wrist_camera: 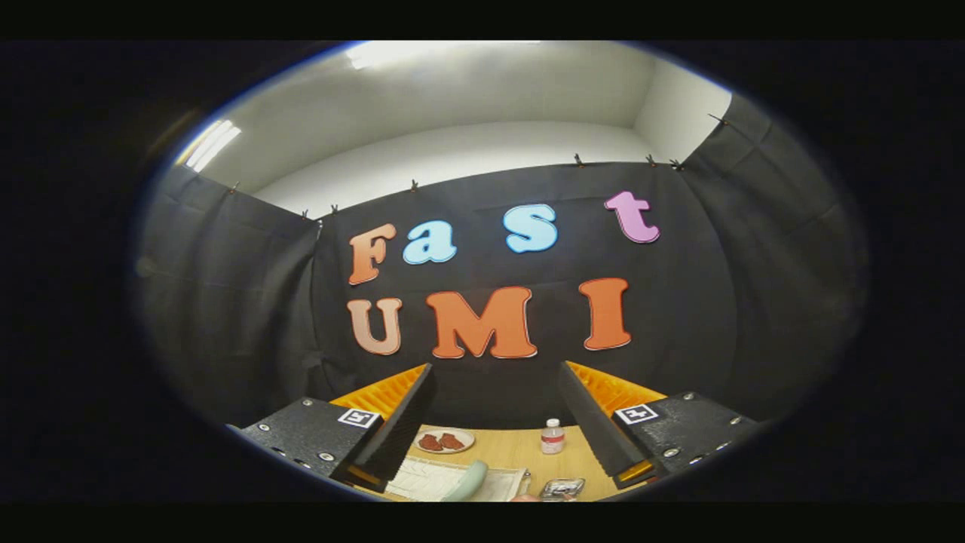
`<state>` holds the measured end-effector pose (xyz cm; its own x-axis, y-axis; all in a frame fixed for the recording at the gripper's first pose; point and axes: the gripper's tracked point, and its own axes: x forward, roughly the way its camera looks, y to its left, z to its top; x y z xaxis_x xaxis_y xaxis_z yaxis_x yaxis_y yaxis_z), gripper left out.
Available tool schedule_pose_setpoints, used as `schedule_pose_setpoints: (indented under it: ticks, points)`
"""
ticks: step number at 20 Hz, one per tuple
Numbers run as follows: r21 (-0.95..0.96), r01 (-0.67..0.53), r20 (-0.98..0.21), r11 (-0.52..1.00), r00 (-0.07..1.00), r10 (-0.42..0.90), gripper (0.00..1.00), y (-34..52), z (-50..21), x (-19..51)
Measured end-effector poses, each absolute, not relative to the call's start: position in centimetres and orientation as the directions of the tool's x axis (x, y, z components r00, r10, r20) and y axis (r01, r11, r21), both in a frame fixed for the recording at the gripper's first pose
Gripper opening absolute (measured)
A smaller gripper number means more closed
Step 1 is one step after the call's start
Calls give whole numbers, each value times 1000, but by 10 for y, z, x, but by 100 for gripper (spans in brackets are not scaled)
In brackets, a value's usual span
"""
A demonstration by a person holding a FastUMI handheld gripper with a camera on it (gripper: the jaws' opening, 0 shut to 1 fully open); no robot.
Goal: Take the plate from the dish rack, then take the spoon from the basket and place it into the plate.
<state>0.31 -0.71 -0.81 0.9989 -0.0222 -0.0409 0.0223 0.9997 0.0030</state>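
**Claw raised above the worktop, spread and empty, before the first grasp**

The claw [497, 422] is held high and level, its two fingers wide apart with nothing between them. Below, between the fingers, lies the pale wooden worktop [520, 446]. On it, beyond the fingertips, rests a small round cream plate carrying reddish-brown pieces [443, 441]; whether this is the task's plate cannot be told, as it lies flat on the worktop and not in a rack. Well apart from it, nearer the right finger, stands a small clear plastic bottle with a white cap and a red label [552, 437]. Closer in, under the claw, are a white ribbed sheet or tray [430, 479], perhaps part of the dish rack, with a pale green rounded handle [467, 483] lying over it, and beside these a small shiny metal-and-glass item [562, 488] too cut off to identify. No spoon or basket can be made out.

Judged from this, the task is at its opening step, the plate not yet taken. The next move calls for tipping the claw downward to bring the rack into sight, then lowering with fingers kept spread. Room is ample above; the bottle and the near items crowd the descent
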Motion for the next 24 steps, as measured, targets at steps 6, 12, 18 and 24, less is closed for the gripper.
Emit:
schedule_pose_setpoints:
  ticks: [6,12,18,24]
  points:
    - [31,26,-151,999,988,-21,98,-6,-34,6]
    - [30,20,-297,999,955,-11,98,-3,-75,15]
    - [50,23,-485,999,875,4,98,4,-132,24]
    - [108,-11,-641,994,764,78,96,25,-186,31]
